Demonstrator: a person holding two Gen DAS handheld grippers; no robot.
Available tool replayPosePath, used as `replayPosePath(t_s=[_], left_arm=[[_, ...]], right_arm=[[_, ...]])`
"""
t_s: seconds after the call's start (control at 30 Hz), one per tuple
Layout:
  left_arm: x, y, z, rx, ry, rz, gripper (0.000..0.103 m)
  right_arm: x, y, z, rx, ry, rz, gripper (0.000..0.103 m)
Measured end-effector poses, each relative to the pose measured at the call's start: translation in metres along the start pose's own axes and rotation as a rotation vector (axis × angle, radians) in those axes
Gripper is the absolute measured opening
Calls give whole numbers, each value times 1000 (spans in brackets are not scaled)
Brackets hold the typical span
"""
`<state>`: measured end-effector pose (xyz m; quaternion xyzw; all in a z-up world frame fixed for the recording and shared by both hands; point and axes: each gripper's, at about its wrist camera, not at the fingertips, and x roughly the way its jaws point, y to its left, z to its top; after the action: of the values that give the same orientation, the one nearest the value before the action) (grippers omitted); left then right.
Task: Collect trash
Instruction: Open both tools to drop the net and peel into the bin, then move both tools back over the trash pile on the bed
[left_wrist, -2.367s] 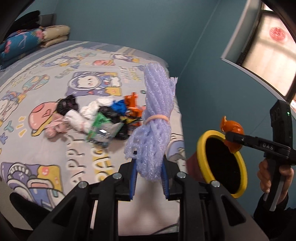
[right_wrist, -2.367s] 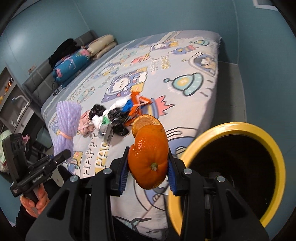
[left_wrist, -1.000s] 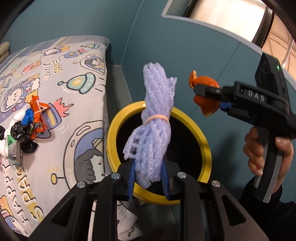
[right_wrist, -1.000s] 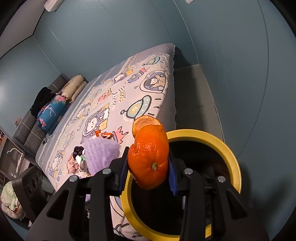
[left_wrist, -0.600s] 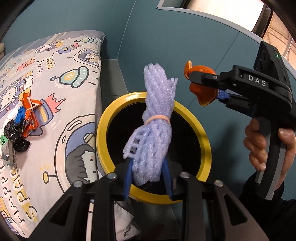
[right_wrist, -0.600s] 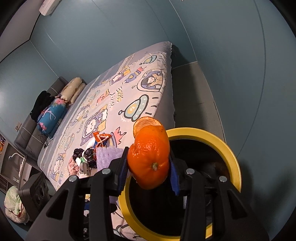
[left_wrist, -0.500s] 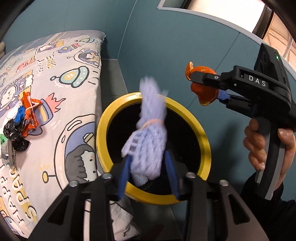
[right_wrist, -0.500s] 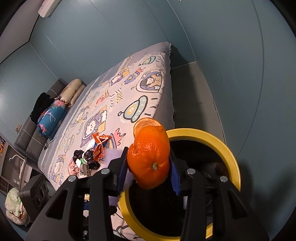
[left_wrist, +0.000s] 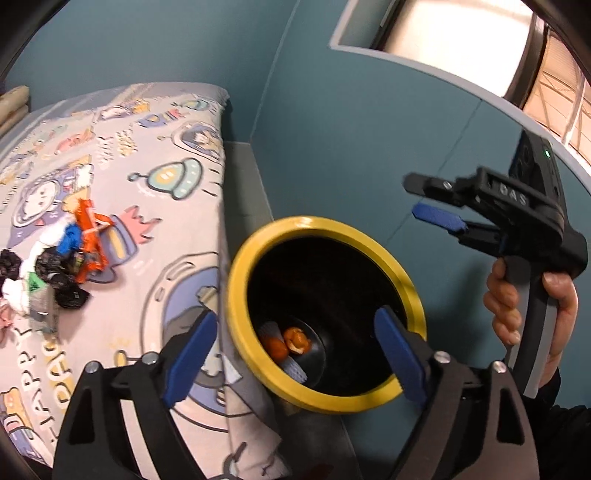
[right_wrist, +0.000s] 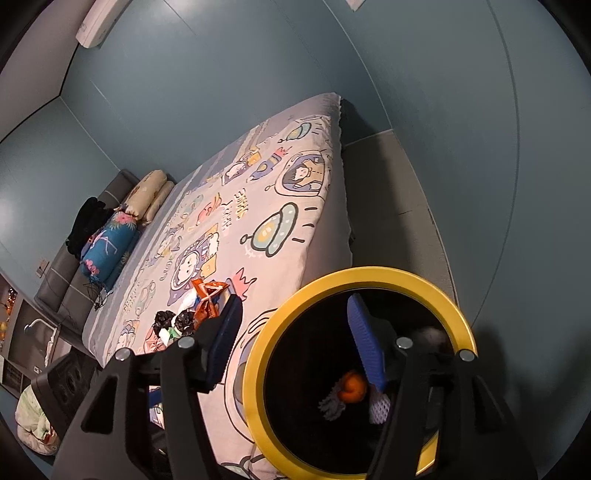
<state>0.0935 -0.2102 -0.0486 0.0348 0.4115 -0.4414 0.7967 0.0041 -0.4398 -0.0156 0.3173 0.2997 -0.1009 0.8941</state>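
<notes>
Trash of two kinds sits at the bottom of the round black bin with a thick yellow rim (left_wrist: 334, 223): orange peel pieces (left_wrist: 291, 341) and a pale lilac foam fruit net (left_wrist: 293, 367), lying together against the dark floor of the bin. From the right wrist view the same orange peel (right_wrist: 352, 386) shows deep inside the bin (right_wrist: 373, 275), with the whitish net (right_wrist: 378, 406) touching it.

More trash remains on the bed with the cartoon-printed grey sheet (left_wrist: 173, 140), well apart from the bin: a small heap of crumpled black bags, white tissue and an orange wrapper (left_wrist: 61, 258).

Over the bin's mouth, the left gripper (left_wrist: 291, 345) has its blue-padded jaws opening, already wide, with nothing between them except the view down into the bin. The right gripper (right_wrist: 295, 336) also has its jaws opening, at a middling spread, and nothing is gripped; one blue pad (right_wrist: 364, 343) hangs above the bin opening, the other beside the rim on the bed side. In the left wrist view the right gripper (left_wrist: 424, 199) is held above and beyond the bin by a person's hand (left_wrist: 524, 299) wrapped around the grey handle.

The bin stands on the grey floor just beside the bed's edge, close to a teal wall (left_wrist: 332, 122).
</notes>
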Motion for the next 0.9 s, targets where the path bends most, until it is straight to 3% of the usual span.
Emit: replayPosePath(t_s=[0.17,0.43,0.9], left_arm=[[-11,17,3,-31,-40,65,93],[-30,56,-1,-94,-84,183,95],[-71,136,-19,-217,-139,360,95]], right_arm=[[-1,11,-1,-37,-10,36,64],[6,36,-6,-106,1,75,72],[51,110,-20,-250,57,141,74]])
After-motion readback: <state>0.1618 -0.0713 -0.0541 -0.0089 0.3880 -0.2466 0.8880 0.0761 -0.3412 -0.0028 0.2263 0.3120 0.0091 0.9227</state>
